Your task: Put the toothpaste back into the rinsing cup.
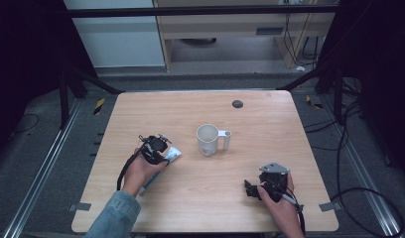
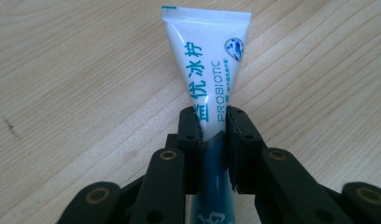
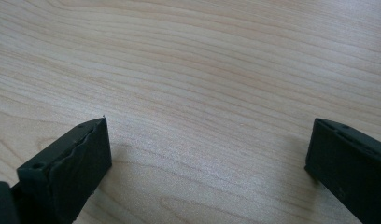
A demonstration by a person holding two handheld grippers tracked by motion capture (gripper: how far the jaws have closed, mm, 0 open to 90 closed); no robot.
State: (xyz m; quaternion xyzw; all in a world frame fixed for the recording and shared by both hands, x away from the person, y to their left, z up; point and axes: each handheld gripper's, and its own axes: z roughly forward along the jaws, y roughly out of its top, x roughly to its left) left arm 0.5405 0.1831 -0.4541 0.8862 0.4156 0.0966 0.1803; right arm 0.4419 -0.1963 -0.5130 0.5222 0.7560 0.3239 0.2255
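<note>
Black jaws of the left gripper (image 2: 212,135) pinch a toothpaste tube (image 2: 208,74) mid-body — crimped end pointing ahead, probably gripped for a lift toward the white mug (image 1: 208,139) beyond. Right gripper (image 1: 253,189) waits, jaws spread wide over bare tabletop (image 3: 202,70) — nothing between them.

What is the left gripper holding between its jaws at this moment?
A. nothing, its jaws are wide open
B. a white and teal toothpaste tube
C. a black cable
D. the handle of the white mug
B: in the left gripper view, the jaws of the left gripper are closed on the toothpaste tube, while the white mug stands apart on the table.
</note>
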